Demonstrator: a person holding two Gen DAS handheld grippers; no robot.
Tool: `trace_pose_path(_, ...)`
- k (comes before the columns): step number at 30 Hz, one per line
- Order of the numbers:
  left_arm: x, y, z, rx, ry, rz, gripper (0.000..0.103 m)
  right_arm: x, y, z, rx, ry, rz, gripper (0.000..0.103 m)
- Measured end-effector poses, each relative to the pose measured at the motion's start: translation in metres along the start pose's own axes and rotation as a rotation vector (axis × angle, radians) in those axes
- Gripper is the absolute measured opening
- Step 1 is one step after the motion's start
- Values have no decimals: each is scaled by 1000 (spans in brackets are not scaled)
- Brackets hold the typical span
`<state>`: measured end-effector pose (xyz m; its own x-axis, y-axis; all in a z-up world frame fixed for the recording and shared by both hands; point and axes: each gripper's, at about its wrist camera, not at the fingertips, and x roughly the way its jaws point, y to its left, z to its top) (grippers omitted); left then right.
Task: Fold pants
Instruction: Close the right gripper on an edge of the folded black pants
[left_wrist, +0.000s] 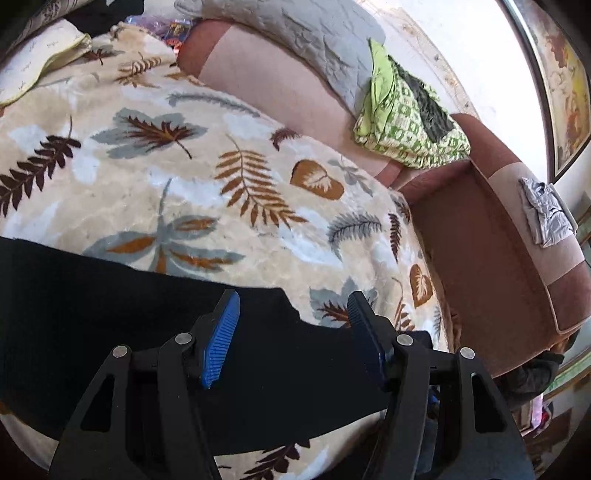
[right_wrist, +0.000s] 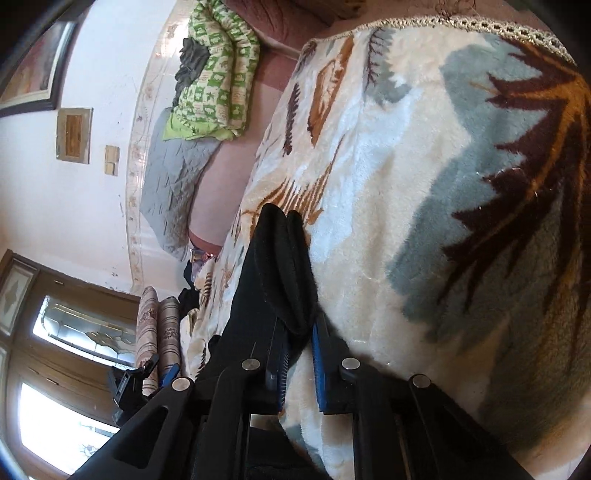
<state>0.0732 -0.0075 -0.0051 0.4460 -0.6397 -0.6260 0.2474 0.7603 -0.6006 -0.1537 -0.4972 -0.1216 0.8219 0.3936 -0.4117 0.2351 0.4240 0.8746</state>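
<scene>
Black pants (left_wrist: 110, 314) lie across a leaf-patterned plush blanket (left_wrist: 184, 166) on a sofa. In the left wrist view their end reaches between the blue pads of my left gripper (left_wrist: 293, 299), which hovers open just above the cloth without pressing it. In the right wrist view the picture is rolled on its side. There, a folded edge of the pants (right_wrist: 273, 258) rises from the blanket (right_wrist: 406, 184), and my right gripper (right_wrist: 301, 326) is shut on that black fabric at its tips.
A folded green patterned cloth (left_wrist: 410, 122) and a grey quilt (left_wrist: 295, 33) rest on the pink sofa back. A small grey cloth (left_wrist: 546, 214) lies on the sofa arm (left_wrist: 498, 258) at the right. Cushions and dark clothes are piled at the far left.
</scene>
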Motion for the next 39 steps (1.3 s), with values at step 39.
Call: trace_pose_path(39, -31, 23, 8, -91, -230, 101, 78, 168, 220, -109, -575, 389, -9, 8)
